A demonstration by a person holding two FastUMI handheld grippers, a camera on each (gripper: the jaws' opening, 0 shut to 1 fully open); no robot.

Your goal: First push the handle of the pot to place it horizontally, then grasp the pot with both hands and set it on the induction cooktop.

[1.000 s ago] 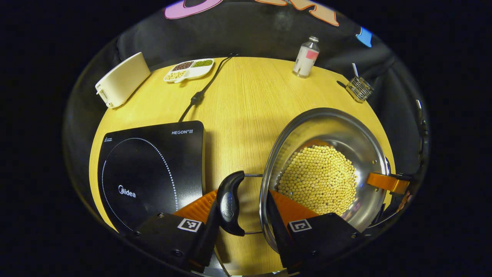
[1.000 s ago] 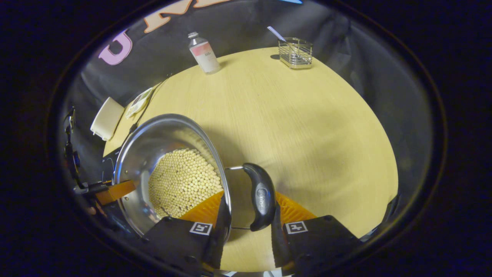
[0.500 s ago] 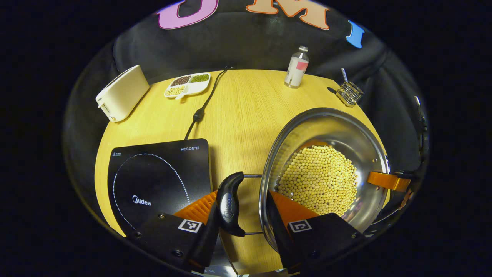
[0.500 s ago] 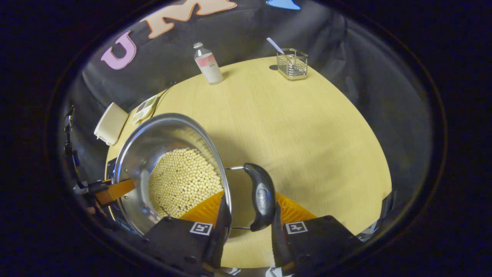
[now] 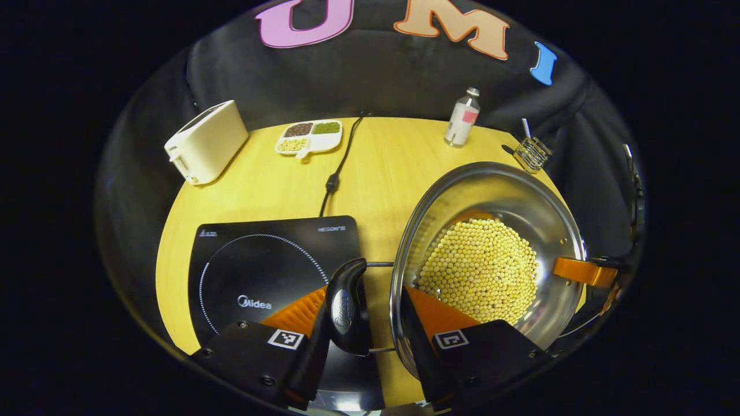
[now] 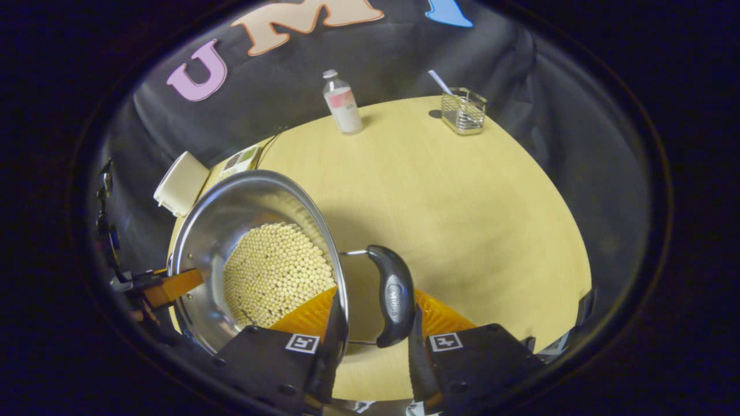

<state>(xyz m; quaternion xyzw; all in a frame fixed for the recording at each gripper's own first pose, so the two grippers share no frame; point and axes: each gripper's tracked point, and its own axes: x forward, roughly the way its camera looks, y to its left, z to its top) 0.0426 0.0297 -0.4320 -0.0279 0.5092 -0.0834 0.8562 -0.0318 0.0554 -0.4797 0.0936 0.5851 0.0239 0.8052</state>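
left gripper [image 5: 365, 315] clamped on the pot's [image 5: 491, 190] left handle [image 5: 346, 306] & rim, one finger outside the handle, one inside the pot; right gripper [image 6: 370, 315] clamped same way on the right handle [image 6: 392, 294]; steel pot full of soybeans [image 5: 480, 268], held between both grippers, tilted, right of the induction cooktop [image 5: 260, 266], w/ left handle over its near right corner; on the far side of the wooden table [image 6: 462, 202]: toaster [image 5: 205, 141], divided dish [image 5: 308, 136], bottle [image 6: 343, 103], wire basket [image 6: 463, 110]
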